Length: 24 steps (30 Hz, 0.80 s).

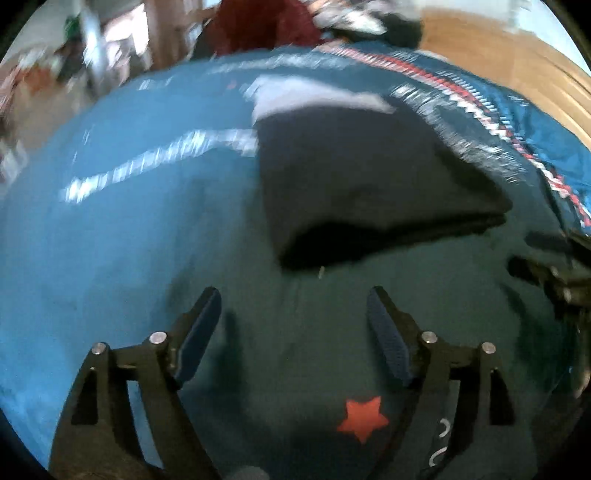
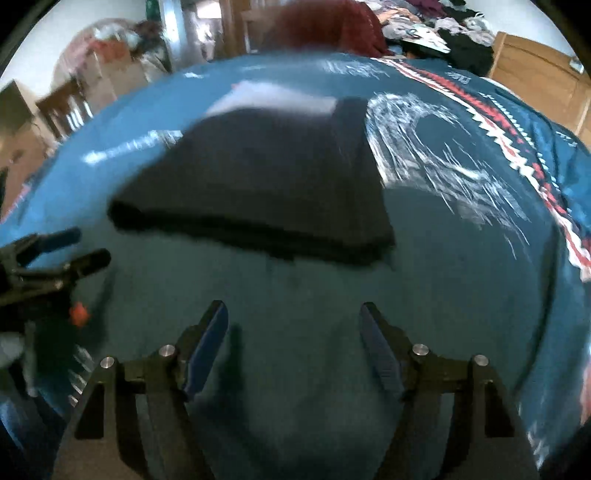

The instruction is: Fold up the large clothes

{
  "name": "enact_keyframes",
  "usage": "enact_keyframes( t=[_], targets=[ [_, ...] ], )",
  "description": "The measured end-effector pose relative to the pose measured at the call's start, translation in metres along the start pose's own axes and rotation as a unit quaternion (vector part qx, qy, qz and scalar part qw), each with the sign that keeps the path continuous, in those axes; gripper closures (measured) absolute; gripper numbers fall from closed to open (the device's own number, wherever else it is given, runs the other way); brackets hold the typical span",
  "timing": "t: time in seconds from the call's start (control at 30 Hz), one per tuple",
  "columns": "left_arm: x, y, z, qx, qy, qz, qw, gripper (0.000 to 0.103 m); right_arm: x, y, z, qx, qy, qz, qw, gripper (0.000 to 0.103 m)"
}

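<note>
Jaws wide apart, empty, left gripper, right gripper.

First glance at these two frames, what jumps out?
The dark folded garment lying mid-frame on the teal patterned bedspread. Next, both sets of open fingers in the foreground, holding nothing, with a red star on the cloth below the left gripper. Red clothing is heaped beyond.

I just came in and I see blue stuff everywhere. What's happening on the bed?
A person holds two grippers above a blue patterned blanket. A dark garment lies folded on it. The left gripper and the right gripper are both open and hold nothing. A pile of other clothes sits at the far end.
</note>
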<state>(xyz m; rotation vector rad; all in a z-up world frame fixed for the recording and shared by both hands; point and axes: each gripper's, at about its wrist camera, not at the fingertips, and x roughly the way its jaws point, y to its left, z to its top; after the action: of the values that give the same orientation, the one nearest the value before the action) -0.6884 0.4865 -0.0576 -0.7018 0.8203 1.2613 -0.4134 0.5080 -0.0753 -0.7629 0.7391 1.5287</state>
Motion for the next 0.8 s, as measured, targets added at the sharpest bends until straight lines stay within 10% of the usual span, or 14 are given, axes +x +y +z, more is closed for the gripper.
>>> enact_keyframes(
  t=[0.3, 0.8],
  targets=[
    [0.021, -0.01, 0.001, -0.009, 0.02, 0.032, 0.9993, 0.0, 0.022, -0.02, -0.025, 0.038, 0.025, -0.038, 0.998, 0.0],
    [0.024, -0.016, 0.0, -0.011, -0.005, 0.039, 0.9992, 0.0, 0.031, -0.024, -0.021, 0.05, 0.009, -0.038, 0.998, 0.0]
  ],
)
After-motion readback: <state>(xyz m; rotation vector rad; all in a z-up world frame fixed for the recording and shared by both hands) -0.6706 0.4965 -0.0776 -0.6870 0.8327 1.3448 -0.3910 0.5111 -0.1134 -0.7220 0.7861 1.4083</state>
